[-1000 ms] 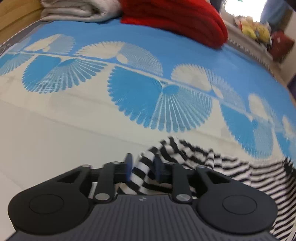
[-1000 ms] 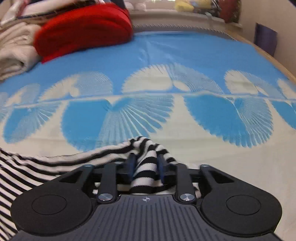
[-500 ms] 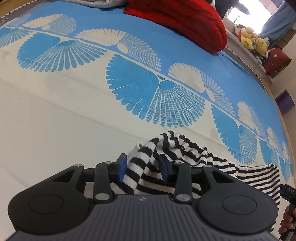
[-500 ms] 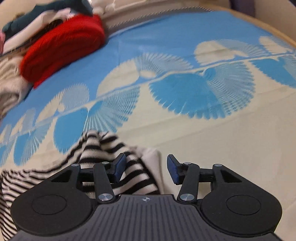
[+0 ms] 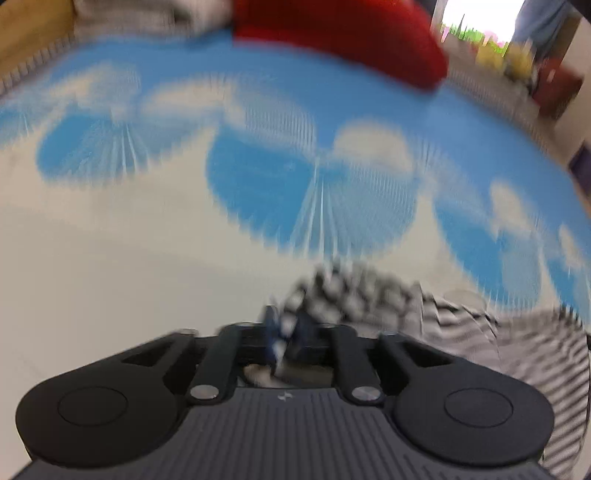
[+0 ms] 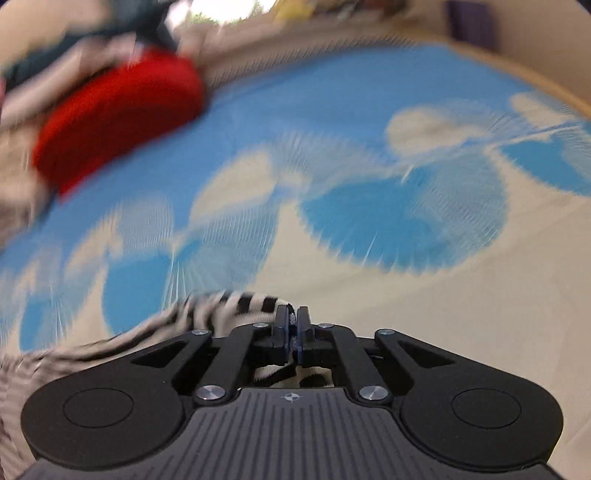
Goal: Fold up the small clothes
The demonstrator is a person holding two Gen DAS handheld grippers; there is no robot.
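- Bedspread [image 5: 110,258], blue and cream with fan-shaped motifs, fills both wrist views and serves as the working surface; both pictures are smeared by motion blur.
- Containers: I can make out none in either view; the far corner in the left wrist view holds only a blurred jumble of yellow and dark red shapes that I cannot identify.
- The striped garment [image 5: 480,332], black and white, lies on the cream band of the bedspread, at the near edge of that band and below the row of blue fans.
- The left gripper [image 5: 286,328] has just been closing, and its blue pads are clenched on a bunched corner of the striped garment; the rest of the cloth trails off to the right of it.
- The right gripper [image 6: 293,325] has just been closing too; its jaws stand almost together with a thin fold of the striped garment [image 6: 236,306] pinched between them, the cloth running off to its left.
- A red knit bundle [image 6: 118,114] sits on the blue part of the bedspread, well apart from the striped garment, with pale folded cloth [image 5: 122,14] beside it.
- Between the striped garment and the red knit bundle the bedspread lies bare, and so does the cream band to either outer side of the grippers.
- A wooden border [image 6: 524,74] edges the bedspread on the far side in the right wrist view.
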